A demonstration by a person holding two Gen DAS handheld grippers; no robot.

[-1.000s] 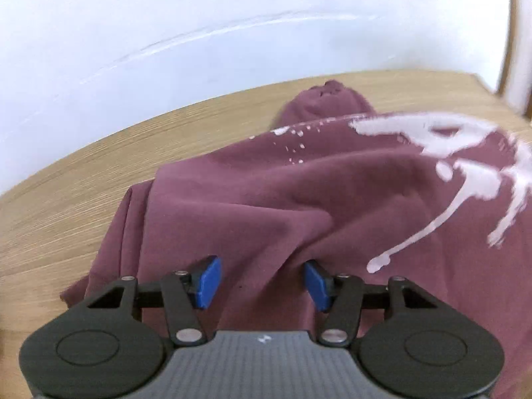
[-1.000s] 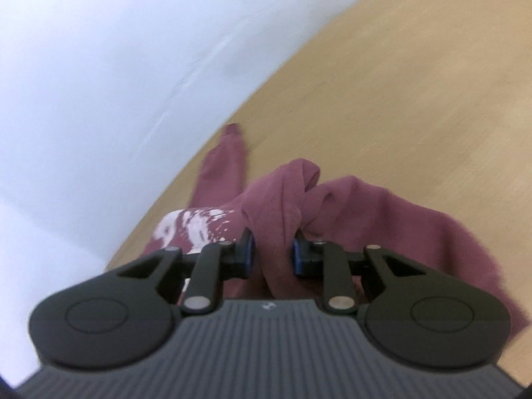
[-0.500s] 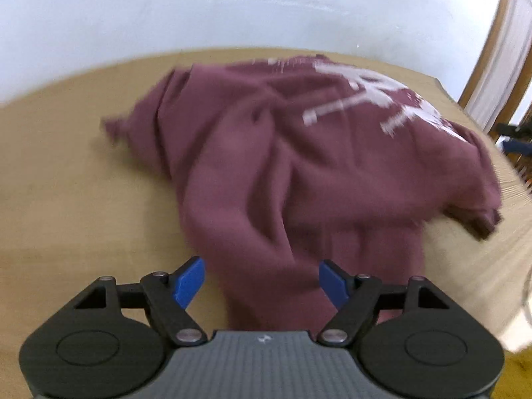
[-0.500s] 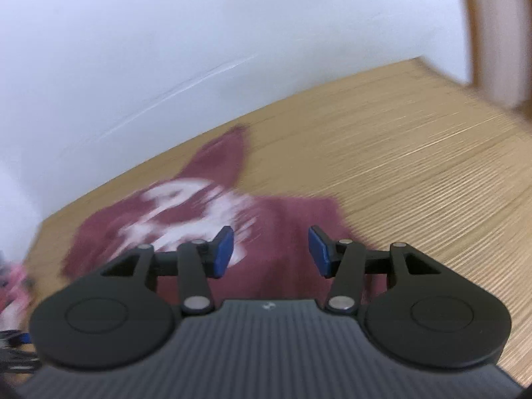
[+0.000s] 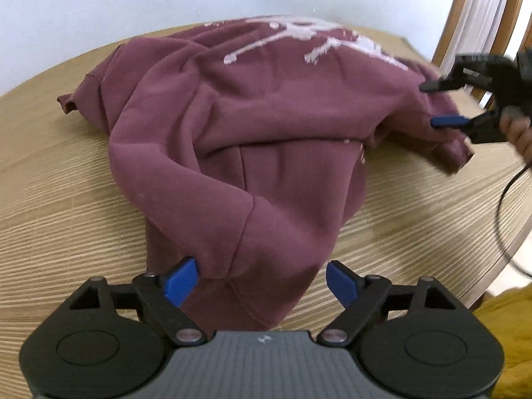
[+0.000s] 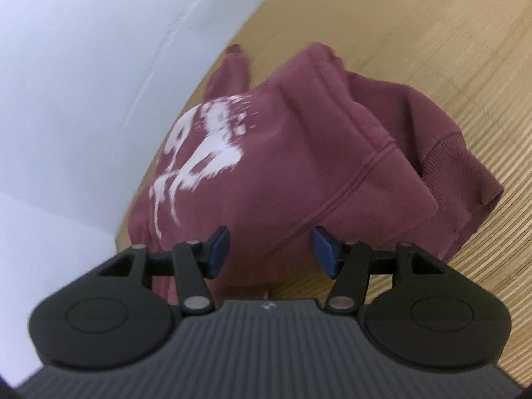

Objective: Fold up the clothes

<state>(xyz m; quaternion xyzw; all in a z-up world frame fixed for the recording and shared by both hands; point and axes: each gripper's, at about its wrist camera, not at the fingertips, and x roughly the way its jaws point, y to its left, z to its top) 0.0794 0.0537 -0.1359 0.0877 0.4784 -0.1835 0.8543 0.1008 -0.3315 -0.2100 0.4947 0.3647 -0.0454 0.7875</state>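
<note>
Wooden table (image 5: 66,206) is carrying a maroon sweatshirt (image 5: 266,116), bunched at its middle. Probably soft, floppy, thick; best grabbed at the ribbed hem. Left gripper (image 5: 261,281) is opening, cloth unpinched between; right gripper (image 6: 271,249) is hanging released.

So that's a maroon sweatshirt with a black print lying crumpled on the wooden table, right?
Not quite: the print is white, not black, as the right wrist view shows. The rest holds: the maroon sweatshirt lies crumpled on the wooden table.
</note>
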